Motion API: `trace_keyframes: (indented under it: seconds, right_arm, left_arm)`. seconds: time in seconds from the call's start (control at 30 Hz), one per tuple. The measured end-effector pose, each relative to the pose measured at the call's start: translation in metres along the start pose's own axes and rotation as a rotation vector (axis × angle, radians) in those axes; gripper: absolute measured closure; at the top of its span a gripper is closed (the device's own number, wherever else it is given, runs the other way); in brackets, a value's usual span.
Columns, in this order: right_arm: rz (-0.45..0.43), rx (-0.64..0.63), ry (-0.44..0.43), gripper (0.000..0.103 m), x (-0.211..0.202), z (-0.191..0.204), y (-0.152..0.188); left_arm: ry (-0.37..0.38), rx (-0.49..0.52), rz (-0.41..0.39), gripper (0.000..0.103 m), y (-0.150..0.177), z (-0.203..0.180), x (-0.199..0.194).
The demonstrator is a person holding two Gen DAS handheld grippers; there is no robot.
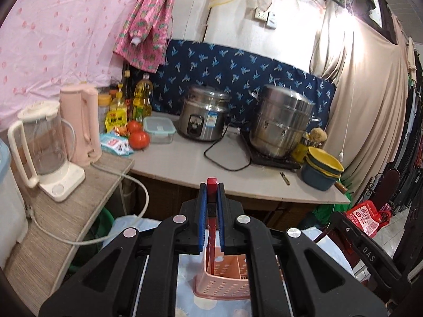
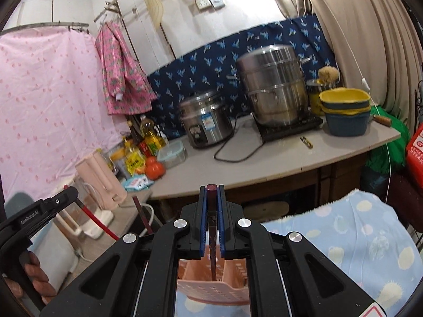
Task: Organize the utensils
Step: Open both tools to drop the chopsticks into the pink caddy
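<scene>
Each gripper is clamped on a single chopstick-like utensil, and both hang over the same pink perforated utensil basket (image 1: 222, 277), which stands on a pale blue cloth with round prints (image 2: 357, 237) in the foreground. The left gripper (image 1: 211, 211) has its blue pads pressed flat against a bright red chopstick (image 1: 212, 185), gripped close to its blunt upper end so that most of the length points down; its lower tip already appears to sit inside the basket's left compartment, though whether it touches the bottom cannot be told. The right gripper (image 2: 211, 211) holds a darker maroon chopstick (image 2: 212, 188) in the same way, jaws narrowed hard on it, and its carved shaft runs down toward the basket, the tip seeming to meet a divider or slot near the middle. Holding each stick near the top and roughly upright looks deliberate: it lets the thin end find an opening first and drop in standing. In the right wrist view the left gripper's body and the person's hand (image 2: 34, 277) on its handle show at the lower left, with the red stick slanting beneath. Behind, the kitchen counter (image 1: 185, 163) carries a rice cooker (image 1: 203, 113), a steel steamer pot (image 1: 280, 124) and tomatoes (image 1: 138, 138), well apart from the work.
</scene>
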State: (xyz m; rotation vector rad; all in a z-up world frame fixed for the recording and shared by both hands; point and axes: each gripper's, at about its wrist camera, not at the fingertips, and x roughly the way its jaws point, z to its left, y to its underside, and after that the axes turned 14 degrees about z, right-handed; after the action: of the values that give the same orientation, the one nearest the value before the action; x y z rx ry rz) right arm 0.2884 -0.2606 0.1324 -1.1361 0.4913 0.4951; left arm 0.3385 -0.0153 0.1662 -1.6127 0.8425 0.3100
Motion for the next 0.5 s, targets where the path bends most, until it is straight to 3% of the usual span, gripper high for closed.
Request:
trace_keyframes:
  seconds: [0.13,0.17,0.23,0.27,0.5]
  right_arm:
    - [0.041,-0.013,0.025,0.093,0.011,-0.005,0.012]
    - [0.036,-0.016,0.043,0.085,0.011,-0.005,0.016]
    - [0.030,-0.013,0.059,0.061,0.007,-0.007,0.020]
    - [0.021,-0.003,0.057,0.052,0.004,-0.009,0.022]
    - [0.016,-0.021,0.061,0.051,-0.021,-0.010,0.039]
  left_arm:
    - [-0.008,-0.011,0.028,0.094,0.013,0.004,0.014]
    - [-0.027,-0.020,0.028,0.088,0.016,0.005,0.016]
    - [-0.048,-0.043,0.044,0.049,0.022,0.008,0.018]
    - [-0.055,-0.060,0.039,0.046,0.025,0.010,0.016]
    - [-0.078,-0.049,0.060,0.045,0.044,0.010,0.001]
